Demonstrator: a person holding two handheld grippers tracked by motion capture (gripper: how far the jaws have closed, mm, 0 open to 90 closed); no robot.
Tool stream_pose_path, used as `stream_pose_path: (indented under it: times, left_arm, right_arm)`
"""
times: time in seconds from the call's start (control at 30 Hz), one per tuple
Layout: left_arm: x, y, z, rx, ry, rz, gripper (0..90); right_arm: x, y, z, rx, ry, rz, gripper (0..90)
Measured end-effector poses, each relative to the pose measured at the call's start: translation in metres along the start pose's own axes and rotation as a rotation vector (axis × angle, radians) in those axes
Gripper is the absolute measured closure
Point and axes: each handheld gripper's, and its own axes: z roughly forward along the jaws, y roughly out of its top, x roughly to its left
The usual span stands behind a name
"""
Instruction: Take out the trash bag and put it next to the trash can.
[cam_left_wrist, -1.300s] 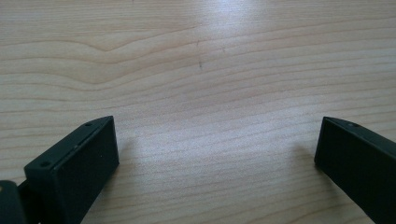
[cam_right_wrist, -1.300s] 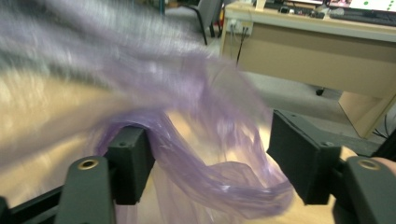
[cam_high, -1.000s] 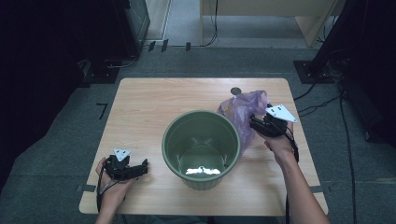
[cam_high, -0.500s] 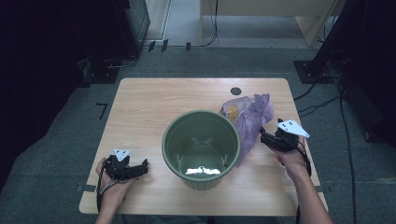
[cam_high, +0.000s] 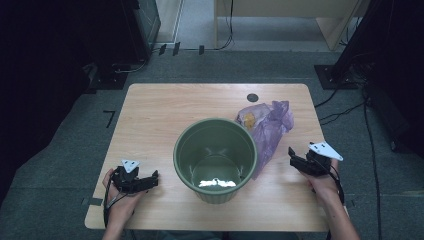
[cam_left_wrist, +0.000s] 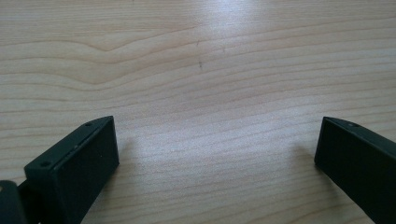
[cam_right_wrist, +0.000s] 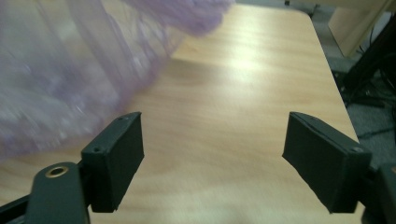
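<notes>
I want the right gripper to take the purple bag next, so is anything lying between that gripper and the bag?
Nothing visible does. The right gripper sits open on the table, and just bare wood separates it from the purple bag, which leans against the green bucket. In the right gripper view the bag lies just past the left finger.

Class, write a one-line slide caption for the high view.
Green bin on wooden table, purple bag beside it, open hand-held grippers either side.
</notes>
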Motion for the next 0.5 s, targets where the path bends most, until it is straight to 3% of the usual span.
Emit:
stream_pose_path:
  times: [0.5]
  left_arm:
    - [0.000,0.000,0.000,0.000,0.000,0.000,0.0]
  right_arm:
    - [-0.018,-0.030,-0.016,0.113,0.034,0.059,0.0]
